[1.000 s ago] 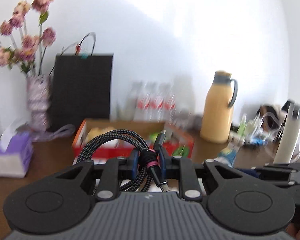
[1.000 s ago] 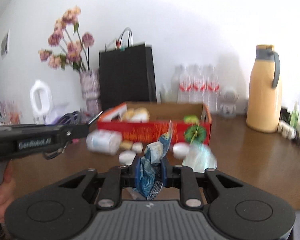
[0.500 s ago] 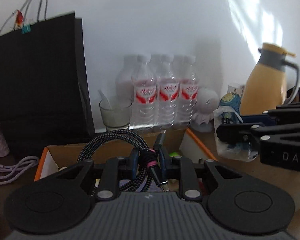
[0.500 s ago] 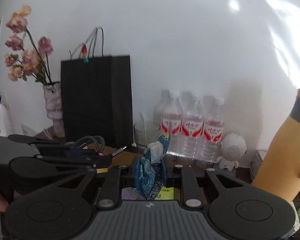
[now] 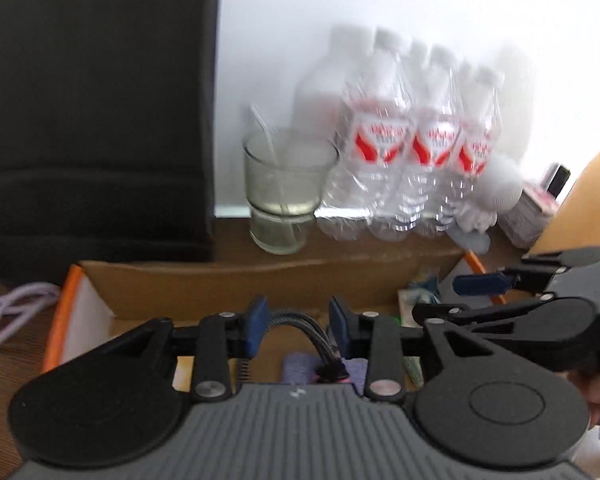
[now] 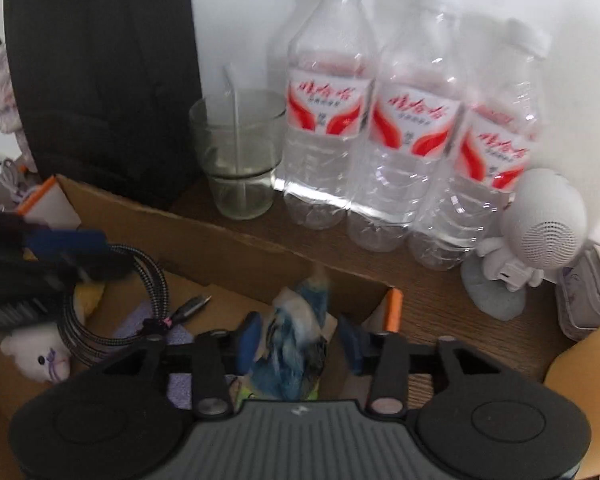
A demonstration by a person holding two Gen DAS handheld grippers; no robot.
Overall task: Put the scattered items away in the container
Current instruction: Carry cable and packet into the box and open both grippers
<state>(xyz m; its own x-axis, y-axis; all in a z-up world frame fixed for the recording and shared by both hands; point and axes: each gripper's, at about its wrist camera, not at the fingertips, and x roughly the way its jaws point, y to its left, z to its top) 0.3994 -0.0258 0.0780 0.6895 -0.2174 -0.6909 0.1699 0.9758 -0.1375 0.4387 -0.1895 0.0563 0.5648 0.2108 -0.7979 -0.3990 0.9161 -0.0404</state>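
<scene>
Both grippers hang over the open cardboard box with orange edges. My left gripper is open; the braided black cable hangs loose between its jaws, dropping into the box. In the right wrist view the cable lies coiled in the box beside a white plush toy. My right gripper is open, and the crumpled blue wrapper sits between its spread jaws over the box's right end. The right gripper also shows in the left wrist view.
Behind the box stand a black paper bag, a glass with a straw, three water bottles and a small white robot speaker. A yellow jug is at the right edge.
Both grippers moved forward and down over the box and opened. The cable slipped down out of the left jaws; the wrapper is released between the right jaws.
</scene>
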